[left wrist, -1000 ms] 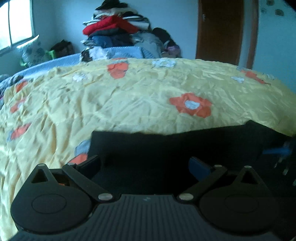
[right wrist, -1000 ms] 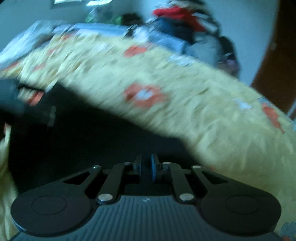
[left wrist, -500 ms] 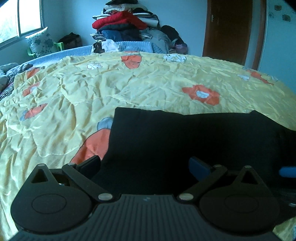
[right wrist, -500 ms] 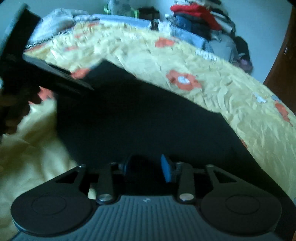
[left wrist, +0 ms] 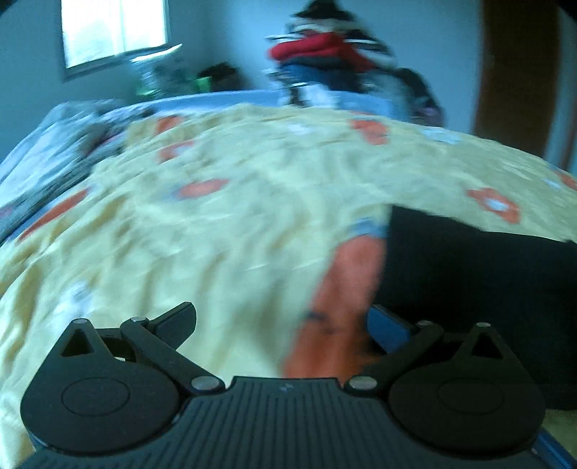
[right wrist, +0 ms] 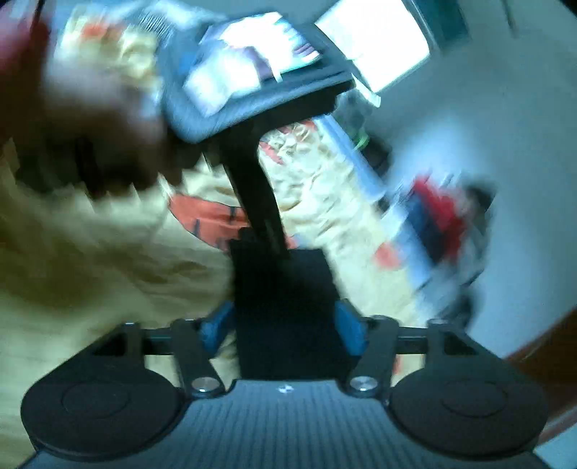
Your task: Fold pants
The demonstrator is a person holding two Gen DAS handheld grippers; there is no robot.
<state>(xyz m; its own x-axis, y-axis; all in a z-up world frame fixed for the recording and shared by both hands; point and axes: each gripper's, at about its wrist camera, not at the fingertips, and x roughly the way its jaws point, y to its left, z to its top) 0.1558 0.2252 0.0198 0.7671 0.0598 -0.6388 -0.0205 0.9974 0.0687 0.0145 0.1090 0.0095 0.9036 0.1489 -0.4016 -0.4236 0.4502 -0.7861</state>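
Observation:
The black pants (left wrist: 476,281) lie folded flat on the yellow flowered bedspread (left wrist: 216,234), at the right of the left wrist view. My left gripper (left wrist: 285,321) is open and empty, over the bedspread just left of the pants' edge. In the blurred right wrist view the pants (right wrist: 285,296) lie straight ahead between the fingers of my right gripper (right wrist: 285,324), which is open and holds nothing. The left tool and the hand holding it (right wrist: 90,119) fill the upper left of that view.
A pile of clothes (left wrist: 324,65) stands at the far side of the bed. A window (left wrist: 111,29) is at the back left and a brown door (left wrist: 515,72) at the back right. Grey bedding (left wrist: 43,155) lies at the far left.
My left gripper has swung left off the pants, which now sit at its right. My right gripper has opened wide and turned toward the left tool. Both views are blurred by motion.

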